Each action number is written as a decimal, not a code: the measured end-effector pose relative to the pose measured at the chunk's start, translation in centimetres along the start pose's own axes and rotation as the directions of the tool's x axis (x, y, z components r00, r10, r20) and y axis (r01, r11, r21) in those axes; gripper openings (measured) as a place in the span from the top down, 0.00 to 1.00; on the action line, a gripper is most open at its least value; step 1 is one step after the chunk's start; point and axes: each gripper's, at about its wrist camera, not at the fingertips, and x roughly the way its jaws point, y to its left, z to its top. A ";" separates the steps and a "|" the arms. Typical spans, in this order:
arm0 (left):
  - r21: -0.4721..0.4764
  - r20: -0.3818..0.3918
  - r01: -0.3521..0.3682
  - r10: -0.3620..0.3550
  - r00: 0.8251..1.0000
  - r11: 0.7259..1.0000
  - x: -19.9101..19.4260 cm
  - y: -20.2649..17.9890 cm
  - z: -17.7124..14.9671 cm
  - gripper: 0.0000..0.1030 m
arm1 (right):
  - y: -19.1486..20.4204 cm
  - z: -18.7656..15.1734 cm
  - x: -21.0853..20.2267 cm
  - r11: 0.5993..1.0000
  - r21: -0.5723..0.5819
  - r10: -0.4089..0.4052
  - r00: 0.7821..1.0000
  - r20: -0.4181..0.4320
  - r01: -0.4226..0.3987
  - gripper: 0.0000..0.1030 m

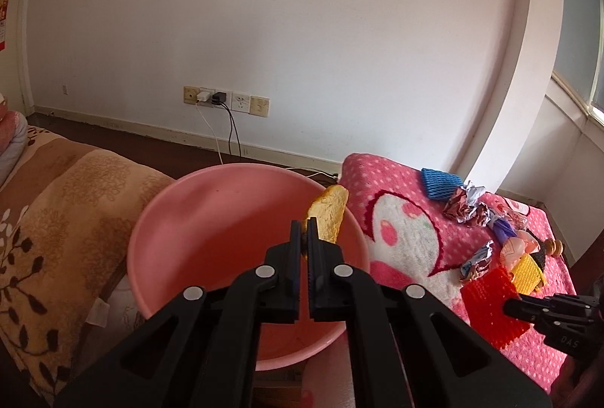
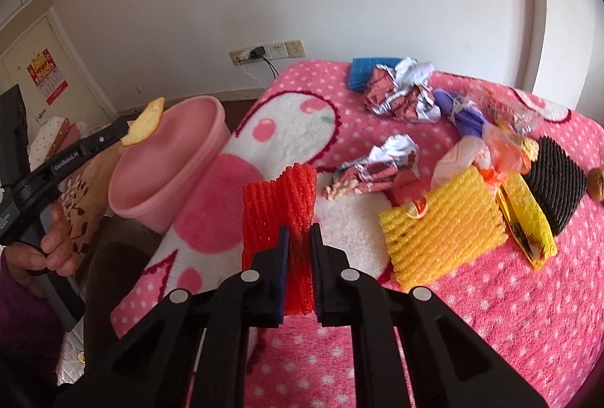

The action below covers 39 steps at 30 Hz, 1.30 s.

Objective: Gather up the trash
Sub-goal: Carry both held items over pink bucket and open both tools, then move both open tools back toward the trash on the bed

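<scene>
The left tool (image 1: 304, 232) pinches a light peel (image 1: 329, 216) over the pink tub (image 1: 181, 204), while the right tool (image 2: 300, 238) squeezes soft red foam (image 2: 279, 207) by its edge.

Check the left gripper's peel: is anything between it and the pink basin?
Nothing visible. The left gripper holds the peel directly over the open pink basin, with no lid or object underneath it.

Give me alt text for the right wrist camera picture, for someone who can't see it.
The right gripper pinches a red foam net above a pink dotted blanket strewn with wrappers and a yellow foam net. At left, the left gripper holds a fruit peel over a pink basin.
</scene>
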 end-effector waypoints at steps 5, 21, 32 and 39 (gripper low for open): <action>-0.032 -0.010 -0.041 0.041 0.999 0.999 -0.5 2.0 -0.6 0.98 | 3.9 3.3 0.9 0.995 -0.068 0.078 0.997 0.014 -0.076 0.91; -0.051 -0.021 -0.049 0.048 0.999 0.997 -1.1 4.1 -1.4 0.97 | 13.8 7.4 9.1 0.974 -0.180 0.132 0.990 -0.042 -0.137 0.90; -0.104 -0.009 -0.015 0.014 1.000 0.994 -1.4 5.2 -0.8 0.65 | 13.5 7.4 8.9 0.972 -0.163 0.170 0.985 0.002 -0.167 0.57; -0.084 -0.006 0.025 -0.025 1.000 0.996 -1.6 3.9 -0.6 0.65 | 12.4 6.7 6.7 0.974 -0.153 0.179 0.981 0.080 -0.165 0.38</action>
